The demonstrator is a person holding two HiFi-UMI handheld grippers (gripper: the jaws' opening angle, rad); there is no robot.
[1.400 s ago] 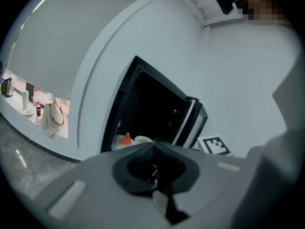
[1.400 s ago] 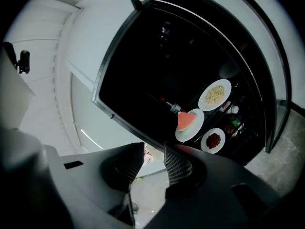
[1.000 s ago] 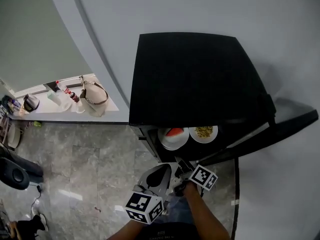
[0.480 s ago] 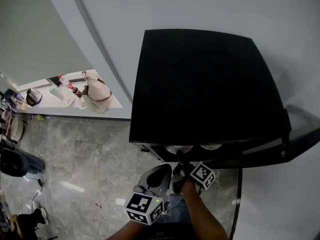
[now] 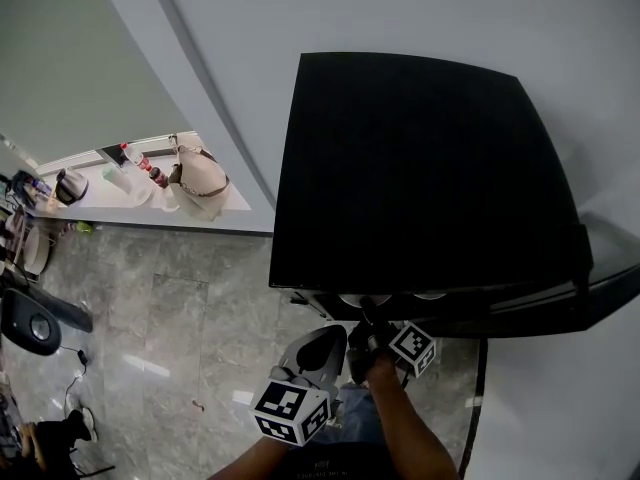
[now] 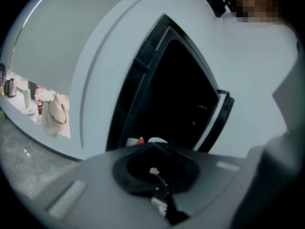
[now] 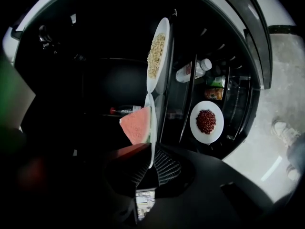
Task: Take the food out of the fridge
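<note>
Nearest us, the left gripper [image 6: 152, 148] hangs short of the fridge [image 5: 420, 168], jaws together and empty. Just beyond it, the right gripper [image 7: 151, 163] has just been closing its jaws on the near rim of the plate [image 7: 151, 109] of watermelon [image 7: 136, 125], which is not yet out of the fridge. We judge the grasp is being made; next comes a level pull toward us, clear of the second plate [image 7: 156, 56] beside it.

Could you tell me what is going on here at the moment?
A person works at an open black fridge with two handheld grippers. The right gripper has just closed its jaws on the rim of the plate holding a watermelon slice inside. The left gripper hangs outside, empty.
</note>
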